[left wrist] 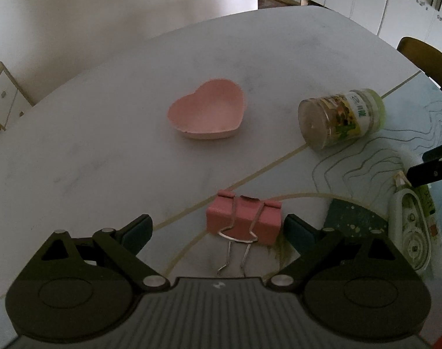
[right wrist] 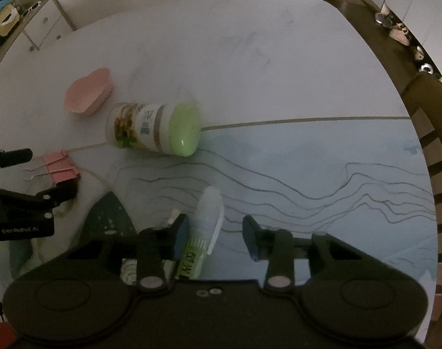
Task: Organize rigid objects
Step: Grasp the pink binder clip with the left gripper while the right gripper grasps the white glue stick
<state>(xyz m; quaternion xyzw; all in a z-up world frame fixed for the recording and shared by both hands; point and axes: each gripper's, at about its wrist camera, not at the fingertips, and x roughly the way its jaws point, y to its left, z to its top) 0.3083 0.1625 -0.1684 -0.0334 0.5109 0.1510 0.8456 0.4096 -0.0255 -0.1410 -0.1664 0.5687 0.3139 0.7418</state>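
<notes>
Tabletop's near edge: left gripper [left wrist: 218, 231] wide round clip [left wrist: 243, 223], right gripper [right wrist: 216, 237] half-closed off-centre on tape dispenser [right wrist: 204, 226], may slip.

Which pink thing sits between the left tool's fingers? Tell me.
The pink binder clip, wire handles pointing toward the left tool; the pink heart-shaped dish lies farther off, untouched.

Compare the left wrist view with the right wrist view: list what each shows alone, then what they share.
Only the left wrist view: the heart-shaped bowl's hollow from above, the jar's clear base, and the left gripper open around the pink binder clip.

Only the right wrist view: the jar's green lid face-on, a cabinet behind the table, shoes on the floor, and the right gripper with the correction tape between its jaws.

Both: the table, bowl, jar lying on its side, clip, correction tape and a wooden chair.
</notes>
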